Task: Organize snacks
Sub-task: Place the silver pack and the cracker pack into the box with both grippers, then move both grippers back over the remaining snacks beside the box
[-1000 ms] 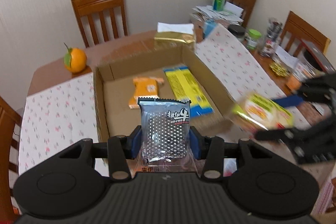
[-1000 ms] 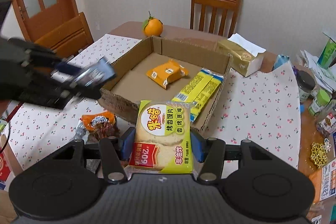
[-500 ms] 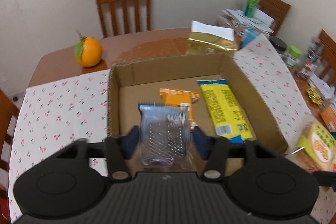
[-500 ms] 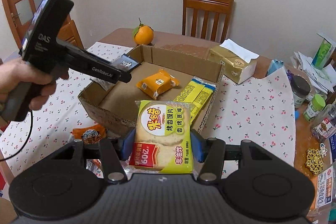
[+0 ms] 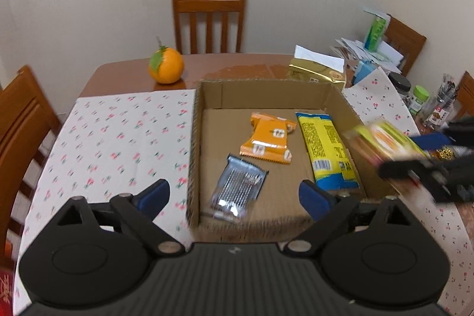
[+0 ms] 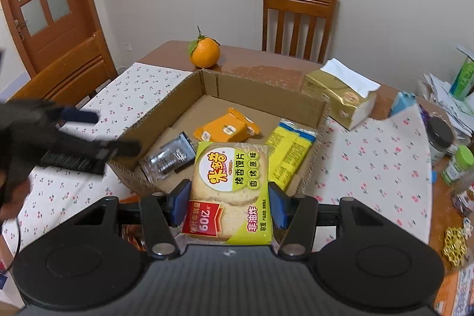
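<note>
Toast packet poised at the near rim of the box

Cardboard box point(image 6: 268, 91), shallow and open-topped, lies straight ahead of the right gripper point(image 6: 229, 205), which is clamped on a yellow-green plastic packet of toasted bread slices point(image 6: 232, 188); the packet stands with its long axis pointing away from the camera, toward the box's far wall, and its far end already overlaps the near rim in the right wrist view; my reading is that the coming move is a short push forward and down into the free floor near the box's near edge, between the grey packet and the yellow one. The left gripper point(image 5: 234, 199) hangs over the box's near left corner; its jaws have just been opening and now stand wide with nothing between them; the silver-grey foil snack packet point(image 5: 238, 187) lies slanted on the box floor just beyond them, blurred. An orange snack packet point(image 5: 268, 142) sits mid-floor; a long yellow and blue packet point(image 5: 327, 151) runs along the right wall.

Hard to make out: the right gripper and its packet are smeared at the right edge of the left wrist view; the left gripper is a dark blur in the right wrist view; a further orange wrapper under the right gripper's body is mostly hidden.
</note>
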A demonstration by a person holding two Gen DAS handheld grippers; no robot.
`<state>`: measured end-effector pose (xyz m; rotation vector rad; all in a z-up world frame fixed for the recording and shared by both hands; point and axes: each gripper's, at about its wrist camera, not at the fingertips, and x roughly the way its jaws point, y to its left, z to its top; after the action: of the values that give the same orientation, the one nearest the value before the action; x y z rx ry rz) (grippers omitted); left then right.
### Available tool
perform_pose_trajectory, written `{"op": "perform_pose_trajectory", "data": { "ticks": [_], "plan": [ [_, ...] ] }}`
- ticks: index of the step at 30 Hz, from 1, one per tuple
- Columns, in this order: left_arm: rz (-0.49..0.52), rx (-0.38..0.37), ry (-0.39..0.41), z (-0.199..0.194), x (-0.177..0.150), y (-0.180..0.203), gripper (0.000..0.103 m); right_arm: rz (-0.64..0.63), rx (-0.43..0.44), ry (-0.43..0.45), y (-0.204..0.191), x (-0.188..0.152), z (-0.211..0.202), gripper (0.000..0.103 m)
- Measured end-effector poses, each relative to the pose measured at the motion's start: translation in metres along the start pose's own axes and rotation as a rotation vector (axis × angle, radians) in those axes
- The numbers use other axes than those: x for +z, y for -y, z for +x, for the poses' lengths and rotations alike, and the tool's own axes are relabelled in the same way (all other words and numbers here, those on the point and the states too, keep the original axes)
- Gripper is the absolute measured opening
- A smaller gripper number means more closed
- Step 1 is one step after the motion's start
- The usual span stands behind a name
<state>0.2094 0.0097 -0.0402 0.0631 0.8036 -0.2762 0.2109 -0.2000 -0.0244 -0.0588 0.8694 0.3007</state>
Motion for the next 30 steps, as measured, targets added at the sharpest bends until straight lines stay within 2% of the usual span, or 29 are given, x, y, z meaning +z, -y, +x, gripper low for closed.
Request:
{"op": "perform_pose_trajectory", "data": {
  "ticks": [5,11,14,15,16,18,24,30],
  "plan": [
    [-0.053,0.030,0.008,-0.019,-0.018,-0.010,0.098,0.009,0.024,-0.010,-0.006,0.022,0.031,0.060],
    [-0.042,0.115,-0.012,-0.032,-0.040,-0.021,0.100,0.005,0.024,-0.048,-0.016,0.036,0.072,0.060],
    [-0.055,0.130,-0.022,-0.037,-0.050,-0.027,0.100,0.007,0.016,-0.058,-0.020,0.037,0.086,0.061],
    [-0.062,0.129,-0.029,-0.038,-0.053,-0.028,0.100,0.011,0.017,-0.055,-0.021,0.037,0.088,0.066],
    [-0.067,0.127,-0.037,-0.038,-0.056,-0.030,0.100,0.015,0.012,-0.051,-0.022,0.038,0.090,0.081],
    [-0.073,0.131,-0.043,-0.039,-0.061,-0.032,0.100,0.014,-0.002,-0.035,-0.024,0.038,0.088,0.099],
    [-0.055,0.146,-0.034,-0.041,-0.068,-0.028,0.100,-0.034,-0.041,-0.012,-0.032,0.029,0.070,0.103],
    [-0.030,0.150,-0.035,-0.041,-0.075,-0.022,0.100,-0.046,-0.077,0.024,-0.033,0.003,0.037,0.103]
  ]
}}
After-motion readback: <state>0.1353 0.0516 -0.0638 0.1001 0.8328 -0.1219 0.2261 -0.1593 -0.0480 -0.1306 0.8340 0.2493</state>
